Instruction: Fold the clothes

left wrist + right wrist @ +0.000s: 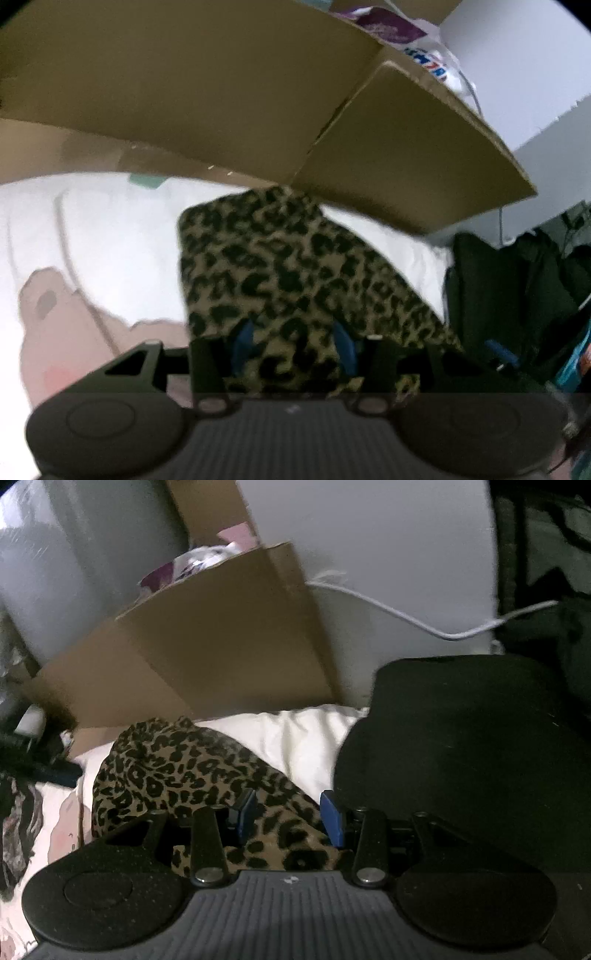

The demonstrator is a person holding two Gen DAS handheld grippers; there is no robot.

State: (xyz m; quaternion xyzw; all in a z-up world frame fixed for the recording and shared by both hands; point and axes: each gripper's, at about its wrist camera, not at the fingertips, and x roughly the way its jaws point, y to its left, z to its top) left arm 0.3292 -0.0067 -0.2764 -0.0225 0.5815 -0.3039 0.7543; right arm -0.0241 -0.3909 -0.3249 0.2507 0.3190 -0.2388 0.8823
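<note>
A leopard-print garment lies on a white bed sheet. In the left wrist view it runs from the cardboard box down between my left gripper's blue pads, which stand apart with cloth between them. In the right wrist view the same garment is bunched up, and its near end lies between my right gripper's blue pads, also apart. I cannot tell whether either gripper pinches the cloth.
A large cardboard box stands at the bed's far edge. A folded black garment lies on the right; dark clothes pile at the right. A white cable hangs along the wall. The sheet carries a pink print.
</note>
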